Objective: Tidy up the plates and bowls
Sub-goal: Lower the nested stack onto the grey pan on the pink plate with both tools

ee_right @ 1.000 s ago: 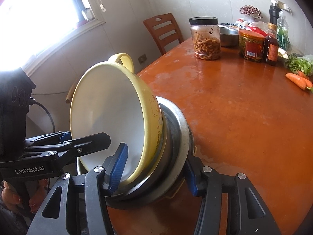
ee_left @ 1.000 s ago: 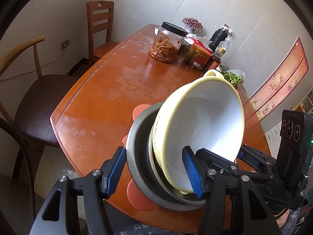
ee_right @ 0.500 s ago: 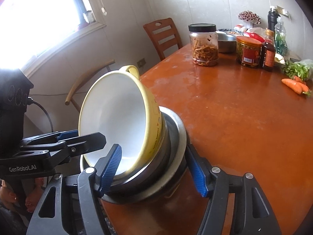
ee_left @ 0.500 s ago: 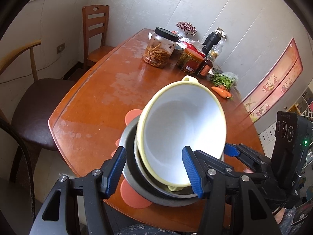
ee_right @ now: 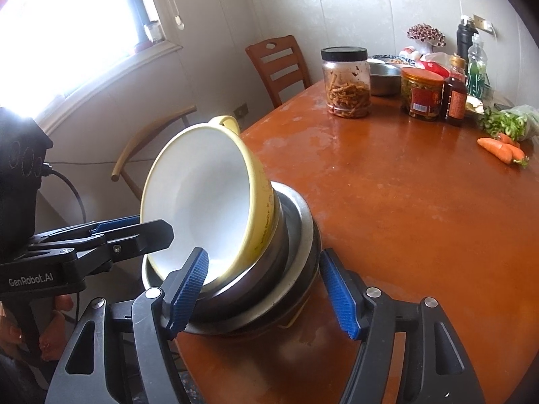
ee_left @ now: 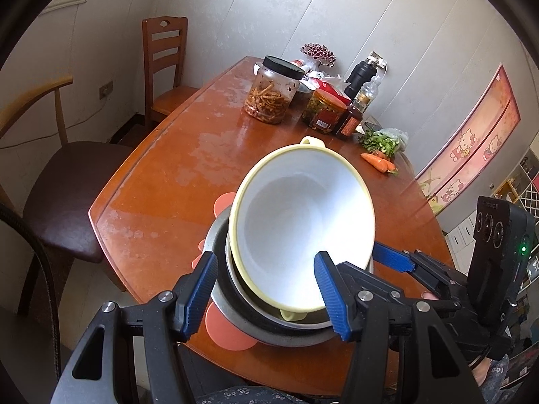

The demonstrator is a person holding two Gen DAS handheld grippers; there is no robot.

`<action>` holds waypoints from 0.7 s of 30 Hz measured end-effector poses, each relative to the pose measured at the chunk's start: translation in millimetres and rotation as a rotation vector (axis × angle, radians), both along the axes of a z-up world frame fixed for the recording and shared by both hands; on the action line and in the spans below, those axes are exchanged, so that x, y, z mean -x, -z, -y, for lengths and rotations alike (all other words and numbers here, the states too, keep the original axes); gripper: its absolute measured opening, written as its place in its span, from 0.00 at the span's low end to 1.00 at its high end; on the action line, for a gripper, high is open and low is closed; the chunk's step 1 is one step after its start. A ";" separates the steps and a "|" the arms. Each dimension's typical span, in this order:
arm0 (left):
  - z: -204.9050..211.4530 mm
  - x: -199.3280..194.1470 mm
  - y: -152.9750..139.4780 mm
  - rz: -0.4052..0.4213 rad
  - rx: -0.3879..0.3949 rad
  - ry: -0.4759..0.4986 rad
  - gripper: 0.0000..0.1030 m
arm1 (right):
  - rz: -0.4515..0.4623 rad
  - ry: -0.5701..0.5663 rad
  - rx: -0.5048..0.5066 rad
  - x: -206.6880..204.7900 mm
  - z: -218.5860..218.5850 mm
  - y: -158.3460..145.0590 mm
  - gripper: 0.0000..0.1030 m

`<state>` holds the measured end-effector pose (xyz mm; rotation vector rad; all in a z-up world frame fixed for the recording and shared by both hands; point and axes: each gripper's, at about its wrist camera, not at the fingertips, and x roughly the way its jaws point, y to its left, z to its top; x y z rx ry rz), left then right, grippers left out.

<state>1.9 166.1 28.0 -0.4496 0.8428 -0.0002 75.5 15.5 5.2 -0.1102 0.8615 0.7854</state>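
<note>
Right gripper (ee_right: pixel 262 293) jaws opening, letting go of the stacked bowls (ee_right: pixel 289 235). Yellow bowl (ee_left: pixel 299 225) has tipped flatter; left gripper (ee_left: pixel 266 296) seemingly open around it.

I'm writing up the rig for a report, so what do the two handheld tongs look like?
Both tongs are black two-finger frames with silver bolts and ribbed blue pads. The left unit carries white "GenRobot.AI" lettering and a black cable; the right one's body shows a green light.
</note>
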 end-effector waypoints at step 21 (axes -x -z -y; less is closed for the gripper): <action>-10.9 27.7 -17.4 0.037 -0.002 -0.045 0.63 | 0.033 -0.026 -0.023 22.1 10.0 -12.5 0.70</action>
